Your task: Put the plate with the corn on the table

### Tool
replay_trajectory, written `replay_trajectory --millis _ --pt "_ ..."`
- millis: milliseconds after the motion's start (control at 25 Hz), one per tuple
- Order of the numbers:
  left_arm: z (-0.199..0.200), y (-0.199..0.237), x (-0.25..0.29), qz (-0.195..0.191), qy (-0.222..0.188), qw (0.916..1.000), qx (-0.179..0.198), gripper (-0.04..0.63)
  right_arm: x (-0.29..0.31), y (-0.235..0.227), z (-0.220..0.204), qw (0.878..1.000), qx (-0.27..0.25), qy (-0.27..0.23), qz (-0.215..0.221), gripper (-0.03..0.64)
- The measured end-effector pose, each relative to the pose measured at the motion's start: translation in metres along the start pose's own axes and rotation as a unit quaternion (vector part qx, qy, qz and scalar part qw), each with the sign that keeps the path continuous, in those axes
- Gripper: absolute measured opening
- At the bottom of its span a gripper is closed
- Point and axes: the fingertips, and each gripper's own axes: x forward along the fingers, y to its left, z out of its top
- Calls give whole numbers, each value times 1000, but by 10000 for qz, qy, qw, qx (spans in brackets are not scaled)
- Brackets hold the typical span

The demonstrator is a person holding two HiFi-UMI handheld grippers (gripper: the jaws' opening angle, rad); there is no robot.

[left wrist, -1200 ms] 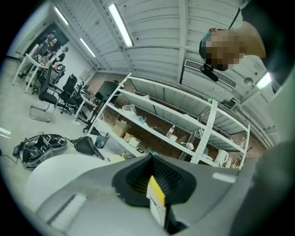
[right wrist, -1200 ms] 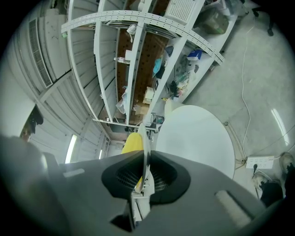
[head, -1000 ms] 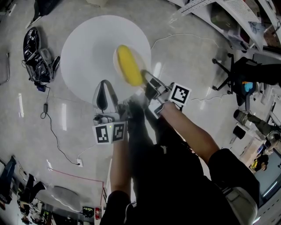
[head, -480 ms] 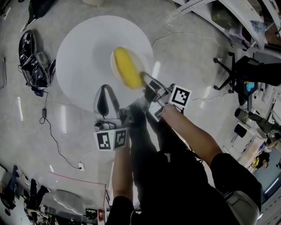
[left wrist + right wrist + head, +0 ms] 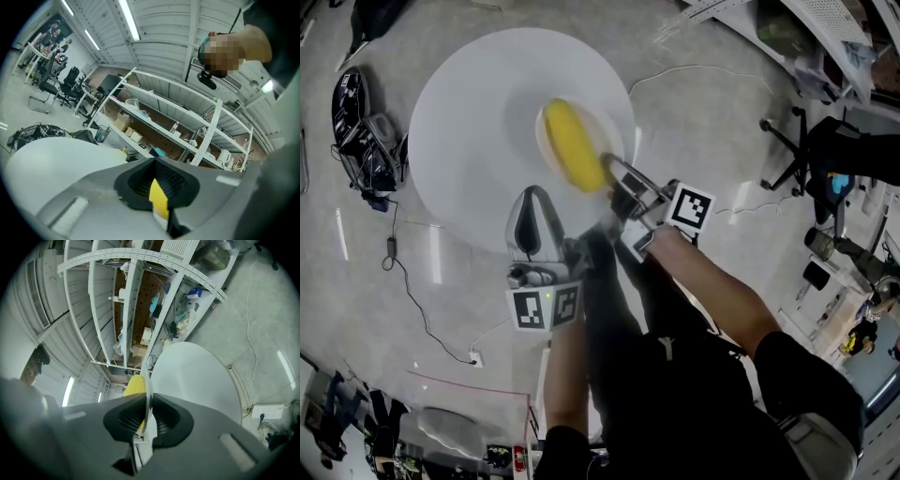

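Note:
A white plate [image 5: 602, 129] with a yellow corn cob [image 5: 572, 145] on it hangs over the round white table [image 5: 469, 141]. My right gripper [image 5: 611, 169] is shut on the plate's near rim. In the right gripper view the thin rim [image 5: 149, 390] stands edge-on between the black pads, with the corn [image 5: 135, 384] behind it and the table [image 5: 197, 380] beyond. My left gripper [image 5: 532, 195] hovers at the table's near edge, left of the plate and apart from it, its fingers meeting at the tip. Its own view shows the jaws [image 5: 159, 192] together with a small yellow strip between the pads.
Dark bags and gear [image 5: 361, 122] lie on the floor left of the table, with a cable running to a power strip [image 5: 472, 357]. An office chair [image 5: 811, 150] and metal shelving [image 5: 825, 28] stand to the right. A white cable [image 5: 694, 75] crosses the floor behind the table.
Both grippers and the plate have sunk toward the table, which now looks larger in the head view. The right gripper's hold on the rim is unchanged.

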Motion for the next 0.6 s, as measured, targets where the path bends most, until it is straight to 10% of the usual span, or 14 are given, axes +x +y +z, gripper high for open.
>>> replay_trajectory --millis 600 --pt "-18 12 7 22 33 10000 -67 5 19 -27 6 9999 56 -72 -55 41"
